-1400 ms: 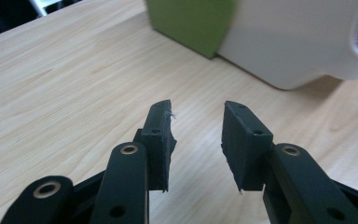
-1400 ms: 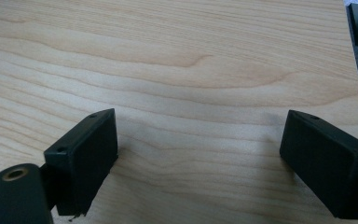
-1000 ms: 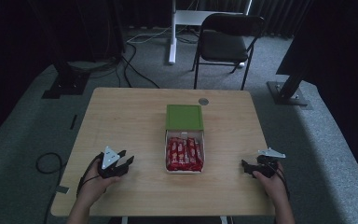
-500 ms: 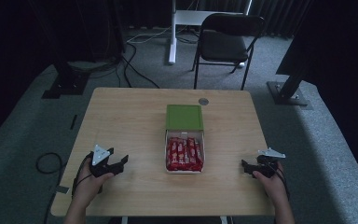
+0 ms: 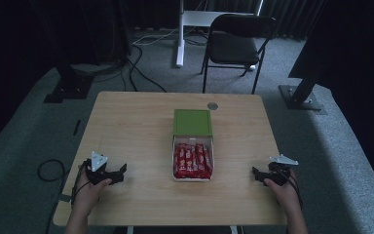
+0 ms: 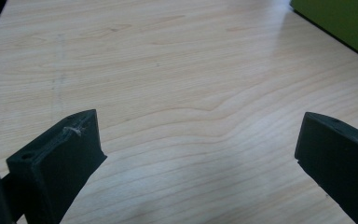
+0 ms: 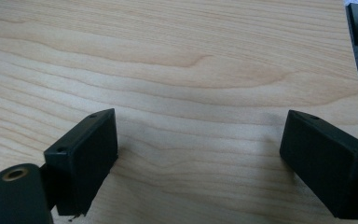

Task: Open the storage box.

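While both tongs gape empty, the high view adds the box [image 5: 193, 165] of red bars.

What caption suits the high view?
Open box of red bars mid-table, a hand-held gripper at each side: left, right.

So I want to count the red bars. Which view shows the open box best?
The high view: the open box lies mid-table, its red bars seen from above, green lid folded back. The left gripper view catches just a green corner. The right gripper view faces bare table.
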### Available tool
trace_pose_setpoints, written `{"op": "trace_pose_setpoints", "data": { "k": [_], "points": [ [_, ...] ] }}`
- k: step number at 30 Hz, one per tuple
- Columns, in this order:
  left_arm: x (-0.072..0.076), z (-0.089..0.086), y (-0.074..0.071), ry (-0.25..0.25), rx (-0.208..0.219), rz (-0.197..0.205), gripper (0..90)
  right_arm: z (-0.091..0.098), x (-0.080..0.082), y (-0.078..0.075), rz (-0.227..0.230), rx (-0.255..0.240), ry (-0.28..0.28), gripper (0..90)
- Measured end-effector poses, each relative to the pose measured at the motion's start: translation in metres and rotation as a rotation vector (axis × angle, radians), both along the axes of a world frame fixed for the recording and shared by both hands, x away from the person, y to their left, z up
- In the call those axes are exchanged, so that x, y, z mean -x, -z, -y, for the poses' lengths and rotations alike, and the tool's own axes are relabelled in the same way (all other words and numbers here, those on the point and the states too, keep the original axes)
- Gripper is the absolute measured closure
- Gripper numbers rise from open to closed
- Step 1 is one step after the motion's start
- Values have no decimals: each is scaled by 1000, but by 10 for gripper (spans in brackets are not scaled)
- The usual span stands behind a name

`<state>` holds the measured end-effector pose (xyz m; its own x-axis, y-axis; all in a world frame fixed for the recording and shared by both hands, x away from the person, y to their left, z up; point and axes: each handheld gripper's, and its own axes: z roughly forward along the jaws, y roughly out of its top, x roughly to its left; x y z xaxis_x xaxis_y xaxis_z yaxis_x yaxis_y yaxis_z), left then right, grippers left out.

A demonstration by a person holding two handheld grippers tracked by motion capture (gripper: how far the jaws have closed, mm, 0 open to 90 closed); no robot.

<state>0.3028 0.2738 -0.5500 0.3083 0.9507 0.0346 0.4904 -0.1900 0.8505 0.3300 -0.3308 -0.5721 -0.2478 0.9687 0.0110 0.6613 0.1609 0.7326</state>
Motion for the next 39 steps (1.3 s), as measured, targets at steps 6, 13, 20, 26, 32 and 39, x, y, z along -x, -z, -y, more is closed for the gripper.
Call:
{"op": "trace_pose_setpoints", "data": {
  "k": [6, 13, 20, 26, 32, 39],
  "points": [
    [0, -7, 1, -47, -10, -34, 12, 0, 0, 0, 0, 0, 0, 108],
    [0, -14, 3, -105, -24, -63, 12, 0, 0, 0, 0, 0, 0, 108],
    [-1, -19, 8, -152, -47, -114, 12, 0, 0, 0, -1, 0, 0, 108],
    [-3, -22, 12, -176, -67, -148, 12, 0, 0, 0, -1, 1, -2, 108],
    [-5, -20, 14, -184, -88, -215, 13, 0, 0, 0, -1, 0, 0, 108],
    [-7, -22, 15, -212, -32, -248, 13, 0, 0, 0, -1, 0, 0, 107]
  ]
}}
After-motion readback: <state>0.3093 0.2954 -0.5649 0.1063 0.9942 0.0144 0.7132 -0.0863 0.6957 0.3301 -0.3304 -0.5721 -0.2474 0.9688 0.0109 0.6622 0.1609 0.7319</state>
